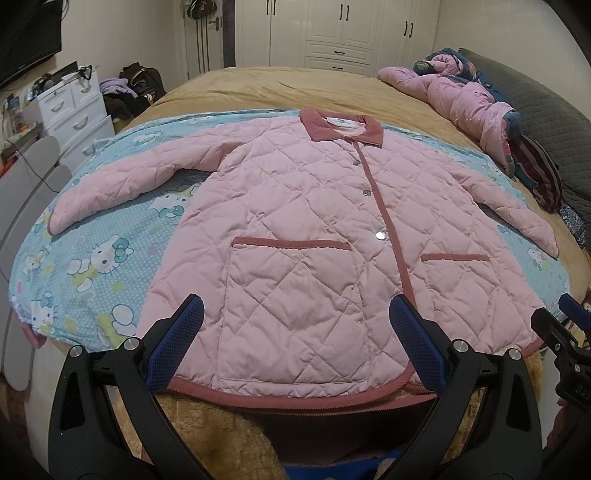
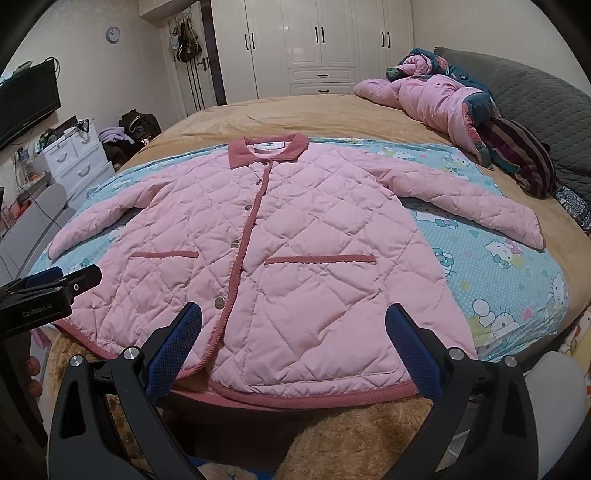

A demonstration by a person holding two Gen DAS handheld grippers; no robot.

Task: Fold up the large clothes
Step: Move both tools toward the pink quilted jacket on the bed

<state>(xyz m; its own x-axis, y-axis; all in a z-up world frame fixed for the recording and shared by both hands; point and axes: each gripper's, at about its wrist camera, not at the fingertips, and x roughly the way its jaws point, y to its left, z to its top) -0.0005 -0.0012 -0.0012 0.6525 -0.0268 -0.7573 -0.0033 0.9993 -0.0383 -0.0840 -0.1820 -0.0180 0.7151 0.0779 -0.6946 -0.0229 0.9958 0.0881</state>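
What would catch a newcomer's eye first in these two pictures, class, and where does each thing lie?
First, the pink quilted jacket, spread flat and buttoned, front up, sleeves out, on a blue cartoon-cat sheet over the tan bed cover. Next, the open left gripper and open right gripper, both poised near its hem. Last, a heap of pink bedding at the far right of the bed.

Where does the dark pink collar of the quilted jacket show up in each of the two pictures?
Left wrist view: the collar sits above centre, slightly right of the middle, at the far end of the pink quilted jacket.
Right wrist view: the collar sits above centre, slightly left of the middle.
Shared landmark: the white wardrobe stands behind the bed in both.
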